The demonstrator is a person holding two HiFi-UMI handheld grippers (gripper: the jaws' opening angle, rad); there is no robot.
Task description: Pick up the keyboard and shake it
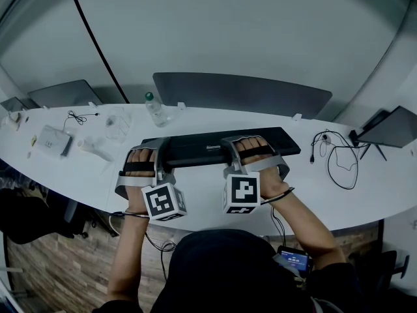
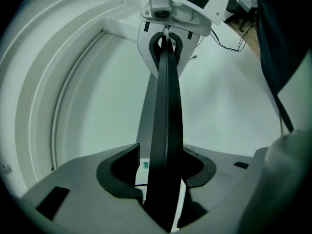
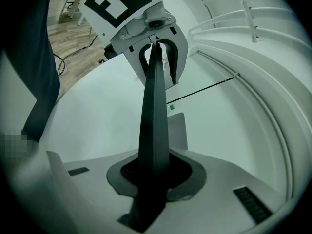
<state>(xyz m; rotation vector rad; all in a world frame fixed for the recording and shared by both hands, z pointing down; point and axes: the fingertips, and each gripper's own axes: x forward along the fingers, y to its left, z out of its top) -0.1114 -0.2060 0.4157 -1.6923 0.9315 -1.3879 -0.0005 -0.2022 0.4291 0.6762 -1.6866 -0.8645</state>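
— What's nearest?
— The right gripper [image 3: 155, 172] is clamped on the keyboard [image 1: 215, 147]. The left gripper [image 2: 161, 172] stands narrowly apart around it, with a gap at one pad.
— And its lie?
— It's mid-surface [image 1: 365, 194], with its long axis parallel to the near edge.

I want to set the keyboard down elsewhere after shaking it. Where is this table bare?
The table is bare behind the keyboard, from the bottle rightward, and along its near edge in front of the cables. The left end is crowded: a white box, a thin cord. The cables fill the right.
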